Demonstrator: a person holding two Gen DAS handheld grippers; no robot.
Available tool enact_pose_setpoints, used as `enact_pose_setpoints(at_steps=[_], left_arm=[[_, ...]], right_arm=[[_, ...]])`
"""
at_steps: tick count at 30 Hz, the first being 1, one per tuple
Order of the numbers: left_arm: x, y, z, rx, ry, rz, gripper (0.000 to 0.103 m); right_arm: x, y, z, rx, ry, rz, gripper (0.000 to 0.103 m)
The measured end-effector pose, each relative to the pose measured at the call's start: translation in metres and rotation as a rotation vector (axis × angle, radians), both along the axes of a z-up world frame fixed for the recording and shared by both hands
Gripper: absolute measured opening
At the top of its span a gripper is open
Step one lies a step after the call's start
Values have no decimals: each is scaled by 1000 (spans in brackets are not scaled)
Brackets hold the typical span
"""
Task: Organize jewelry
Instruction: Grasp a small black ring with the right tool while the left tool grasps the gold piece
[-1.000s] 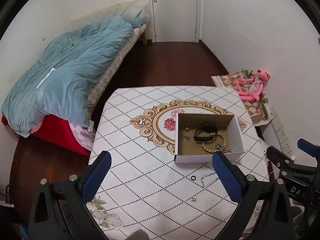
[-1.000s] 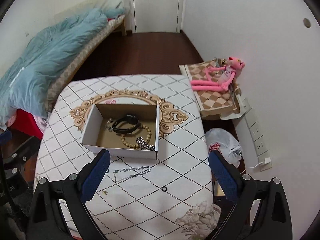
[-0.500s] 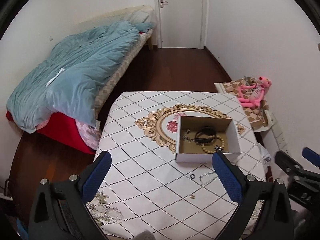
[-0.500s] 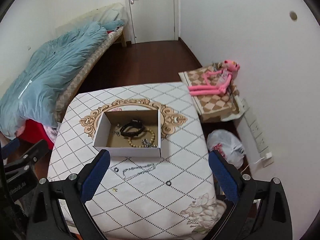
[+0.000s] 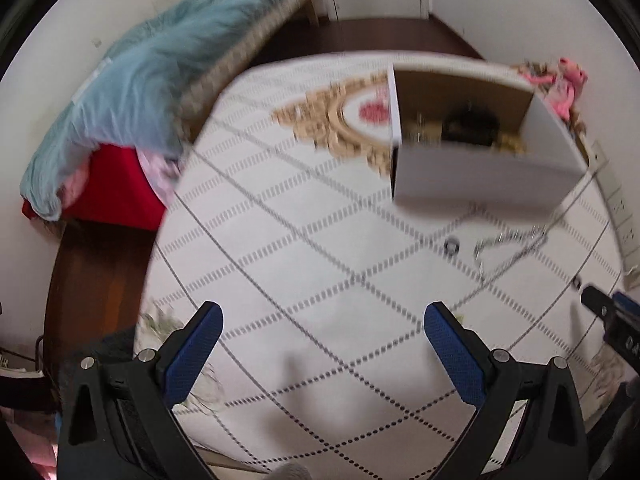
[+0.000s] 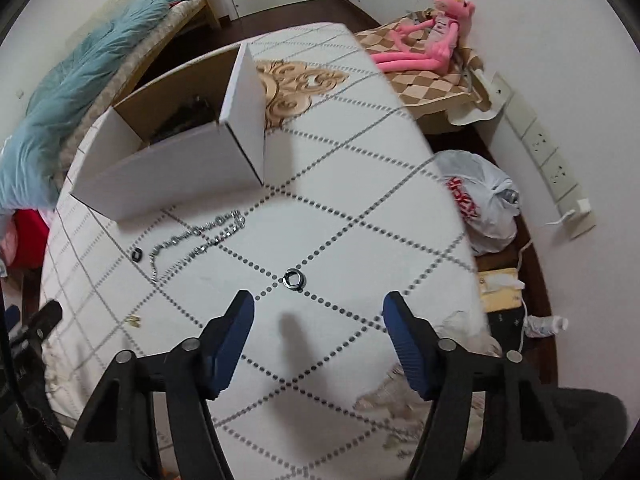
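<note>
Lying loosely looped, silver chain (image 6: 196, 236) beside white box (image 6: 168, 172)

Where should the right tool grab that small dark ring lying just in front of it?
The ring lies flat on the tablecloth. Probably best for the right tool to come straight down, one finger on each side of the rim, and pinch across its outer edge.

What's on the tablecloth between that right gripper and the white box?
In the right wrist view, a small dark ring lies just ahead of the open right gripper; farther on, a silver chain lies in front of the white box.
</note>
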State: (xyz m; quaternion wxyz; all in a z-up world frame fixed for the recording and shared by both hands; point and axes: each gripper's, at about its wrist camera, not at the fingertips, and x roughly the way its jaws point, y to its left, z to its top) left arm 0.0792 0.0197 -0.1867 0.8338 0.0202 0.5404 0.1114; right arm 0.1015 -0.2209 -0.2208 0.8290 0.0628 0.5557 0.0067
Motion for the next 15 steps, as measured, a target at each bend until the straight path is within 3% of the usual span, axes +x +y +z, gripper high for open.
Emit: enact_pose_setpoints(at_steps=[6,7,8,9,15], left_arm=[[-7,-4,-21,-35,53,-13,103],[-8,-5,-22,-38,54,-15,103],[-8,-6,-23,-42,54,-17,103],[-8,-7,-25,-47,53,-20,102],[-5,-27,-28,-141,52,-89,102]], right_arm=[[8,17,-17,-68,-58,50,44],[9,19,-16,-84,-67,50,36],[10,21,-15,-100,-78,51,19],[10,22,-16,-117,-92,53,13],[3,14,-15,-88,-89,36,13]])
